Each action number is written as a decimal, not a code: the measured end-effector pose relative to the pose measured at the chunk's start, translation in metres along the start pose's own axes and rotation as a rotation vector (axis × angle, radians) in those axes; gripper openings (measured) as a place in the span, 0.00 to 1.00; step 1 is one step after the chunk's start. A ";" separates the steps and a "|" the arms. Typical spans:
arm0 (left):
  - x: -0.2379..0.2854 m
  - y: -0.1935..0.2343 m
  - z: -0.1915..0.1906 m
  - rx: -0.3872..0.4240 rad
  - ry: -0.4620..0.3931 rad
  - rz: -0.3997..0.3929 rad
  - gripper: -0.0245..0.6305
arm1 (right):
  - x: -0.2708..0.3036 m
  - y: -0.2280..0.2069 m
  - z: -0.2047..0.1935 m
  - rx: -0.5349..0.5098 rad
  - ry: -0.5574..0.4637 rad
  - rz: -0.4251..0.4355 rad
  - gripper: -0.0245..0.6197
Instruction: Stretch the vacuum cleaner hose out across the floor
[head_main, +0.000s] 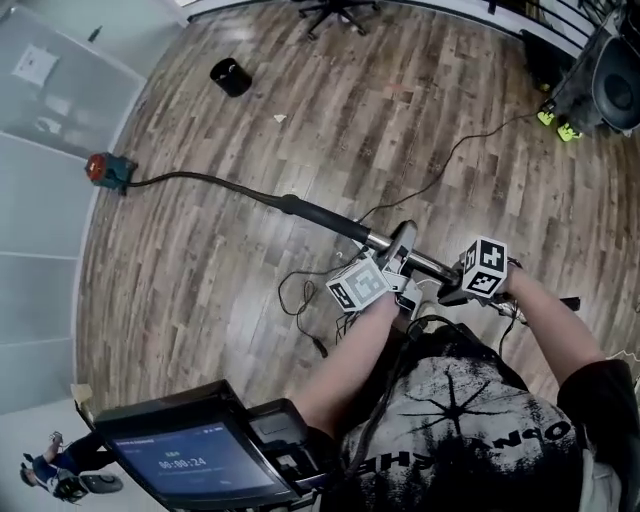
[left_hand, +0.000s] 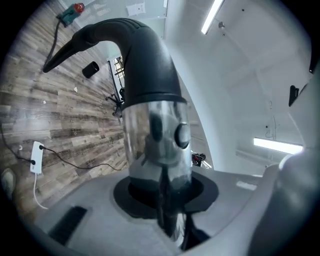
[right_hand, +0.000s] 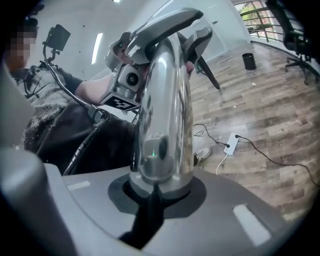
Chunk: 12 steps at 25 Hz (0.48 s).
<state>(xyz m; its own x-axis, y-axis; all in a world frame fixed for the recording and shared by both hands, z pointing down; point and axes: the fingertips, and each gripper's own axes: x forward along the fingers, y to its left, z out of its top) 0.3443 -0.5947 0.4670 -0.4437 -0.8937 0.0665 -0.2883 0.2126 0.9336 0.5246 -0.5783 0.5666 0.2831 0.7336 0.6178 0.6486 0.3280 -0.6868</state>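
A red and teal vacuum cleaner (head_main: 105, 170) stands on the wood floor at the left by the wall. Its black hose (head_main: 210, 182) runs right into a black cuff (head_main: 320, 215) and a chrome tube (head_main: 378, 240). My left gripper (head_main: 400, 262) is shut on that tube just below the cuff (left_hand: 145, 60), and the left gripper view shows the tube (left_hand: 155, 145) filling the jaws. My right gripper (head_main: 445, 278) is shut on the chrome tube (right_hand: 162, 115) further back, below the grey handle (right_hand: 165, 25). The tube end hangs above the floor in front of the person.
A black bin (head_main: 230, 76) and an office chair (head_main: 335, 10) stand at the far end. A large speaker (head_main: 610, 85) is at the top right. Thin cables (head_main: 300, 300) and a white power strip (right_hand: 232, 143) lie on the floor nearby. A tablet screen (head_main: 190, 460) sits low left.
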 end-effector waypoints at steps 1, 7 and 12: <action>-0.001 0.000 -0.013 -0.003 -0.003 0.014 0.17 | -0.001 0.003 -0.013 -0.008 0.013 0.004 0.12; -0.006 0.000 -0.093 0.001 0.008 0.053 0.17 | 0.016 0.021 -0.089 -0.016 0.010 0.014 0.12; 0.002 -0.003 -0.066 -0.045 0.071 0.042 0.17 | 0.007 0.020 -0.061 0.046 0.016 0.002 0.12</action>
<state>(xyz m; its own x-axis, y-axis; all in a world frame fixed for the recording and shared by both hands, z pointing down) 0.4006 -0.6234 0.4879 -0.3930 -0.9104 0.1292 -0.2320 0.2342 0.9441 0.5826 -0.6027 0.5805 0.2960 0.7245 0.6225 0.6147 0.3543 -0.7047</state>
